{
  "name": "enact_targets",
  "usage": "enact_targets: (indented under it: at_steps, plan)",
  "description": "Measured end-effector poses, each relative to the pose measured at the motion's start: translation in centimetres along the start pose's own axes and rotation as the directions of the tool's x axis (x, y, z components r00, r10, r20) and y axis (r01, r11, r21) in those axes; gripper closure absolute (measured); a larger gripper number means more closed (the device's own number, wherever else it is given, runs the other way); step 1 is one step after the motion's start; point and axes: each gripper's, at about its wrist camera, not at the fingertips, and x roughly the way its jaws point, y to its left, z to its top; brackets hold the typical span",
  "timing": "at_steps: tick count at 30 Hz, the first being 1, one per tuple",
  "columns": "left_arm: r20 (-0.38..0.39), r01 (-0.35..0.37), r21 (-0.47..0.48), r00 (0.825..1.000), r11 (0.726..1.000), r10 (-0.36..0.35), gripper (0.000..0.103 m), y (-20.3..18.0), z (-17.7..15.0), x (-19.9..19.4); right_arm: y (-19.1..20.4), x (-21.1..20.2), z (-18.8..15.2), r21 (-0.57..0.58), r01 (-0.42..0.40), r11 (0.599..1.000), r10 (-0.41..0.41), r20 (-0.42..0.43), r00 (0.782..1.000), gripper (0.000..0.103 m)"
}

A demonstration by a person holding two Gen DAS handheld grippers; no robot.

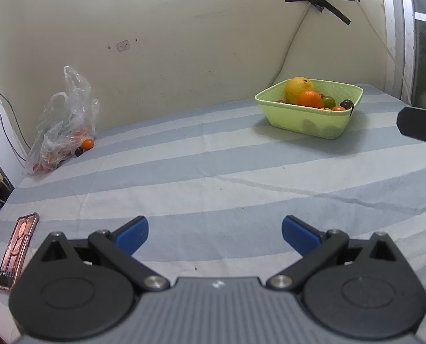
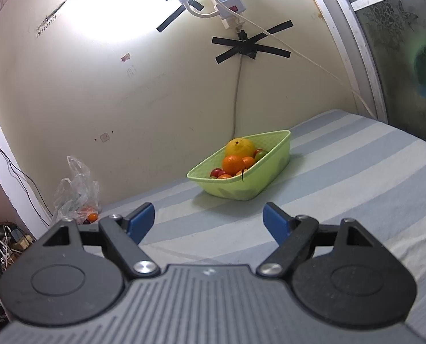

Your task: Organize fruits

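A light green basket (image 1: 324,123) stands at the back right of the striped surface and holds a yellow citrus (image 1: 298,88), an orange (image 1: 310,99) and several small tomatoes. It also shows in the right wrist view (image 2: 258,183). A clear plastic bag (image 1: 61,126) with small fruits lies at the back left by the wall, with an orange tomato (image 1: 88,143) and a dark one (image 1: 78,151) beside it. My left gripper (image 1: 215,233) is open and empty, near the front edge. My right gripper (image 2: 209,220) is open and empty, short of the basket.
A phone (image 1: 16,250) lies at the front left of the striped cloth. The wall behind carries taped cables and a power strip (image 2: 227,3). A window frame (image 2: 364,66) borders the right side. Part of the right gripper (image 1: 422,127) shows at the left view's right edge.
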Motion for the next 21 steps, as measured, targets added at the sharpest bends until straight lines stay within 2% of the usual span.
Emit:
enact_targets:
  at_steps: [21]
  plan:
    - [-0.028, -0.036, 0.035, 0.999, 0.999, 0.037, 0.000, -0.66, -0.28, 0.53, 0.00, -0.08, 0.00, 0.000, 0.000, 1.000, 0.000, 0.001, 1.000, 0.018]
